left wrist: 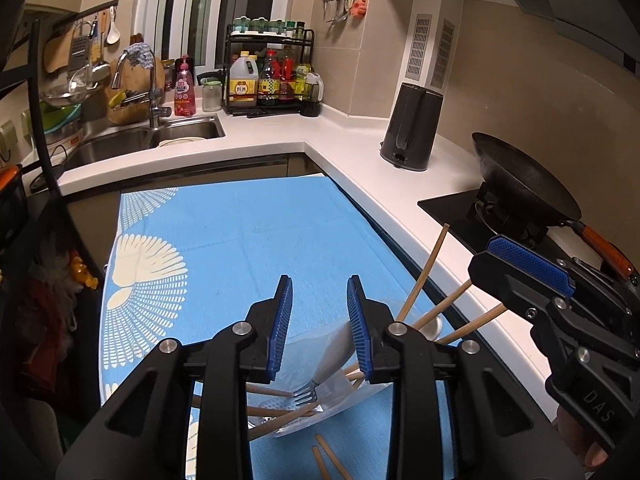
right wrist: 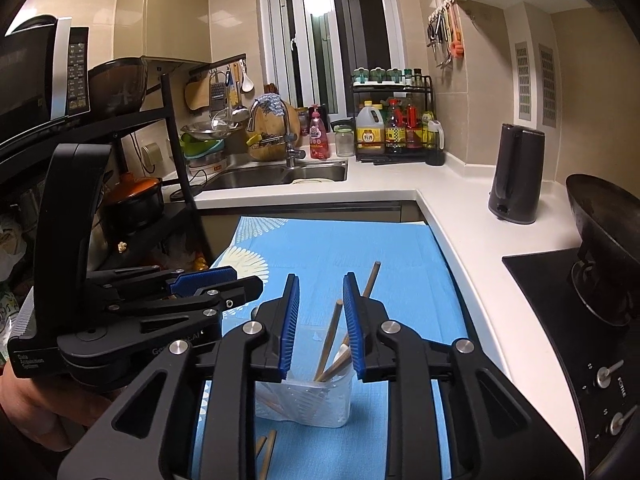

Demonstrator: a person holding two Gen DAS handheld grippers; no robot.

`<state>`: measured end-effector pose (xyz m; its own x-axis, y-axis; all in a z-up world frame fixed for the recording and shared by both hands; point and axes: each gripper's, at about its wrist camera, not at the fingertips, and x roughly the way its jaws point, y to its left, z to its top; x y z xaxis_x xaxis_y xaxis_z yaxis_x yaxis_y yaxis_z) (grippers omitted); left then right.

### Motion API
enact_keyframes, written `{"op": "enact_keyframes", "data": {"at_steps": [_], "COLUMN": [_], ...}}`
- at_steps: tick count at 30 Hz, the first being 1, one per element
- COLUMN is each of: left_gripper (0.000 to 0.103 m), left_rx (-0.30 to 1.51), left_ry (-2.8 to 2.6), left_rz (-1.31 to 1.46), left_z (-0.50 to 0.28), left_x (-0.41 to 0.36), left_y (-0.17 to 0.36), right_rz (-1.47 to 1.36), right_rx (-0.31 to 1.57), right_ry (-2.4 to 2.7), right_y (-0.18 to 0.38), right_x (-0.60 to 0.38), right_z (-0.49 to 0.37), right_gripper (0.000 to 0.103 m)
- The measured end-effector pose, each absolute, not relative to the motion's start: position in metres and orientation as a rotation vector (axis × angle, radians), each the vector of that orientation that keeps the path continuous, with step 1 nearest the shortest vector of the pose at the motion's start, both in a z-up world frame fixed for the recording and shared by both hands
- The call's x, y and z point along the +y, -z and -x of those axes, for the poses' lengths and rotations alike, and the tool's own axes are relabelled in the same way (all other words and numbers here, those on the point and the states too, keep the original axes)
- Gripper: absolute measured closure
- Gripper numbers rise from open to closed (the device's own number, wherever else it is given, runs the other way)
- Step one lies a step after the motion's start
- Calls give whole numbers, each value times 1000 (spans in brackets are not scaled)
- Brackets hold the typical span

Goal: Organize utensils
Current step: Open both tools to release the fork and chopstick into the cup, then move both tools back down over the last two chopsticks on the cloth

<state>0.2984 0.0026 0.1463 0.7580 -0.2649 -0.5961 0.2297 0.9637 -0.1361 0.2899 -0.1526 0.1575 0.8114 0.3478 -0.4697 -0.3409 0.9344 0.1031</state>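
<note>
A clear plastic utensil holder (right wrist: 304,400) stands on the blue patterned cloth (left wrist: 248,240). It holds several wooden chopsticks (left wrist: 424,272) and a fork (left wrist: 306,394) with a white handle, tines down. Two loose chopsticks (left wrist: 328,458) lie on the cloth in front of the holder, also in the right wrist view (right wrist: 268,454). My left gripper (left wrist: 319,322) is open and empty just above the holder. My right gripper (right wrist: 321,322) is open and empty above the holder too; it shows at the right of the left wrist view (left wrist: 532,264).
A white L-shaped counter (left wrist: 360,148) runs behind and right of the cloth. On it stand a dark kettle (left wrist: 412,128), a wok (left wrist: 520,180) on a black hob, a bottle rack (left wrist: 272,76) and a steel sink (left wrist: 144,136). A black shelf unit (right wrist: 120,160) stands at left.
</note>
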Motion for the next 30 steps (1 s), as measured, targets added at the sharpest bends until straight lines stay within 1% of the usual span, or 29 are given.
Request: {"op": "enact_keyframes", "data": {"at_steps": [8,15,23,27,30], "left_gripper": [74,74,74,74,74], "left_rx": [642,593,509,496,504], "left_ry": [275,266,250,238,226], "left_rz": [54,49,33,60,91], "left_z": [-294,-276,-218,-180,-151], "left_x": [1,2,7,17,26], "left_y": [-155,-176,-205,-201,-187], "right_rz": [-21,-28,-38,-42,-54], "right_rx": [490,456,370,322,308], "right_ry": [-359,-352,-329,-311,-297], "right_y": [-165,-179,-207,-213,-210], "right_x": [-157,-163,-181,-195,-204], "right_z": [-286,-274,-233,-195,-170], "right_gripper": [79,79,79,79,79]}}
